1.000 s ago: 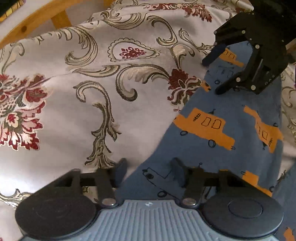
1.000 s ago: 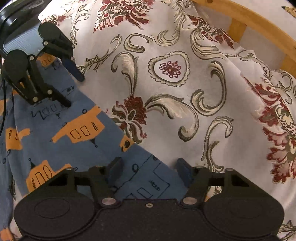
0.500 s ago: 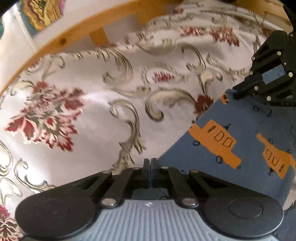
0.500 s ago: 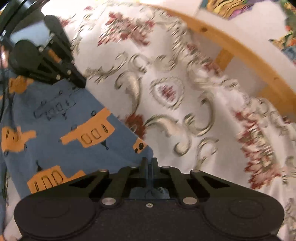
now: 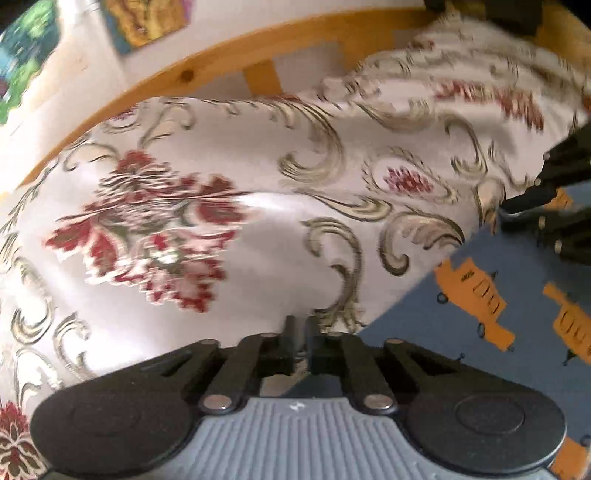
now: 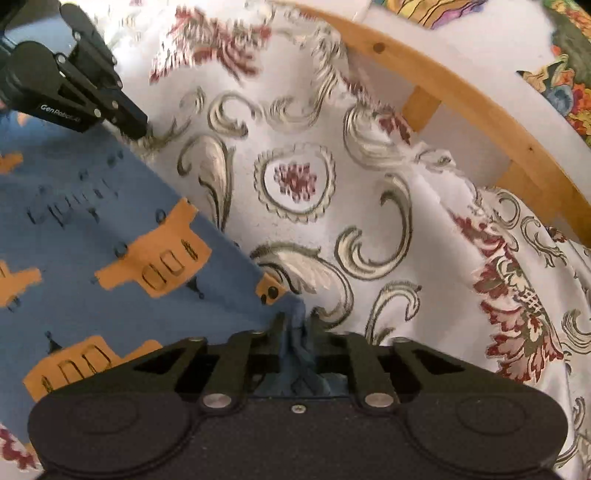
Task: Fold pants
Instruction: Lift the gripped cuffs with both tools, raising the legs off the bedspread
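We see a white bedspread (image 5: pixel 258 229) with red flowers and grey-gold scrolls filling most of both views; it lies draped and rumpled over a bed, bunching up against a curved wooden bed frame (image 6: pixel 461 92) at the far side. Beyond the frame stands a pale wall with colourful pictures (image 5: pixel 147 18) on it, too blurred for us to read.

On the bedspread lie the pants (image 6: pixel 92 258), blue cloth printed with orange vehicles and dark outline drawings. In the right wrist view they cover the lower left of the picture, their straight edge running diagonally from the upper left down to the near middle. In the left wrist view they sit at the lower right, with the same edge slanting up toward the far right.

We find the right gripper (image 6: pixel 297 325) at one end of that edge: its jaws are pressed together on a bunched fold of the blue cloth, which crumples between them. The left gripper (image 5: pixel 300 332) has its jaws closed almost together at the other end of the edge; a thin sliver of fabric shows in the gap, though blur keeps us from seeing clearly what it is. Each gripper appears in the other's view, at the far end of the pants' edge.
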Tool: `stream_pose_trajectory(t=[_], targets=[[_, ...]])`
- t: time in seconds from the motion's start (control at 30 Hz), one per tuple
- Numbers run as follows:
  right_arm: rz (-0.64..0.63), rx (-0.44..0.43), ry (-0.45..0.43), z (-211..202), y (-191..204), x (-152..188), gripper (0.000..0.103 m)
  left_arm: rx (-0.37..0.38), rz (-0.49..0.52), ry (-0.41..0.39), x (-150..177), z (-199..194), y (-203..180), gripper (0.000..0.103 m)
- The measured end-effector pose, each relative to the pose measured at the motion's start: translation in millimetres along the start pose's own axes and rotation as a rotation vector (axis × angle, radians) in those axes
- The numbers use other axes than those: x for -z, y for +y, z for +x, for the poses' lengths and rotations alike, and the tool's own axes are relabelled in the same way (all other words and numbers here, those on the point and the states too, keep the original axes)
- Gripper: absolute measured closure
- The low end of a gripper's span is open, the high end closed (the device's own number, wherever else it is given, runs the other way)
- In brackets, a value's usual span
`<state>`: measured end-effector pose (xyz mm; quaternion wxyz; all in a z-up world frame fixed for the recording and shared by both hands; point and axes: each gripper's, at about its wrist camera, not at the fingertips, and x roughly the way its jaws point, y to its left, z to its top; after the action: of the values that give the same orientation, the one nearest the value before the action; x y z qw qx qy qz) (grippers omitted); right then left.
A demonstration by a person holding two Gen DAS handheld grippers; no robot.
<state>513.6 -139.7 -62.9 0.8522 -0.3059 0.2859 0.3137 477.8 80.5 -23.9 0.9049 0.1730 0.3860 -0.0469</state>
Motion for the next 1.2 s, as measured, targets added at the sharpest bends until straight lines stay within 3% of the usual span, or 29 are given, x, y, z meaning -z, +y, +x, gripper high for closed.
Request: stream_pose_trajectory(t=[0.03, 0.1, 0.13, 0.23, 0.3, 0.4, 0.5, 0.63, 0.77, 0.83, 0.87, 0.93, 1.07, 1.13, 1.2], targets=[[0.009, -0.008, -0.019, -6, -3, 0, 0.035, 0.005, -0.016, -0.011, 1, -7, 10, 0.047], [0.010, -0.017, -0.087, -20, -5, -1, 0.010, 0.018, -0.025, -0.072, 6, -27, 33, 0.019], [0.005, -0.026, -0.119, -27, -3, -4, 0.010, 0.020, -0.024, -0.104, 8, -38, 43, 0.013], [0.012, -0.114, -0.175, -41, 5, -14, 0.001, 0.061, -0.032, -0.135, 18, -66, 75, 0.000], [0.010, -0.183, -0.198, -44, 14, -21, 0.001, 0.101, -0.034, -0.126, 24, -80, 89, 0.000], [-0.033, -0.290, -0.184, -41, 36, -34, 0.001, 0.157, 0.007, -0.042, 32, -83, 97, 0.000], [-0.121, -0.316, -0.166, -29, 57, -45, 0.001, 0.153, 0.104, 0.061, 41, -76, 87, 0.000], [-0.135, -0.314, -0.134, -12, 66, -58, 0.004, 0.103, 0.208, 0.131, 49, -70, 80, 0.006], [-0.028, -0.362, -0.067, 14, 51, -73, 0.020, 0.139, 0.102, 0.194, 42, -62, 96, 0.017], [-0.014, -0.391, -0.039, 23, 45, -78, 0.037, 0.156, 0.060, 0.215, 39, -59, 103, 0.033], [-0.027, -0.407, -0.027, 26, 45, -81, 0.039, 0.160, 0.053, 0.227, 38, -58, 104, 0.038], [-0.081, -0.412, 0.002, 28, 49, -84, 0.042, 0.156, 0.061, 0.253, 37, -56, 102, 0.064], [-0.146, -0.384, 0.035, 30, 55, -84, 0.065, 0.153, 0.084, 0.282, 36, -51, 91, 0.089], [-0.146, -0.343, 0.045, 31, 56, -81, 0.098, 0.140, 0.108, 0.268, 36, -55, 84, 0.096], [-0.145, -0.311, 0.032, 25, 57, -76, 0.103, 0.099, 0.117, 0.245, 35, -59, 81, 0.099]])
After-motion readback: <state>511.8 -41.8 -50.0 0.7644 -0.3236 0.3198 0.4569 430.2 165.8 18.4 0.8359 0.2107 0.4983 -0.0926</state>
